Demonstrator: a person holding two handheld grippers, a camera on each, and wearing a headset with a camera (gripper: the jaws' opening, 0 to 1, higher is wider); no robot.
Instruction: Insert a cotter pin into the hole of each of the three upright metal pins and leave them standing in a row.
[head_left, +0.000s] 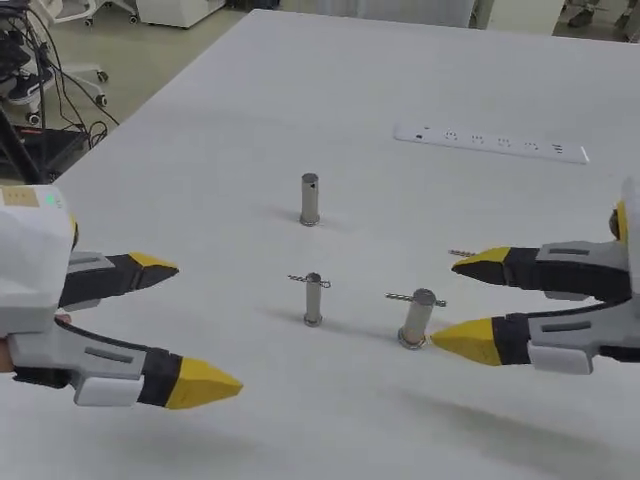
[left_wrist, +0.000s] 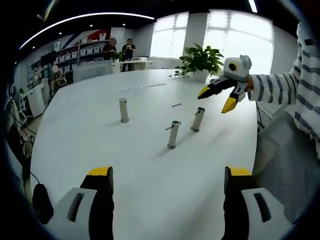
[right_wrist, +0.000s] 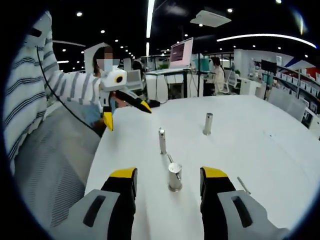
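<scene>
Pin (head_left: 415, 322) near R tool (head_left: 447, 302), jaws spread

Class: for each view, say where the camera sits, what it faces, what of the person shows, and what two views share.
Head view: on the headset, looking down at the white table; yellow-tipped left claw and right claw show at the sides.
Left gripper view: on the left claw, facing the right claw and a striped sleeve; own jaws below.
Right gripper view: on the right claw, facing the left claw; own jaws below.
Shared: all show three upright silver metal pins.
</scene>
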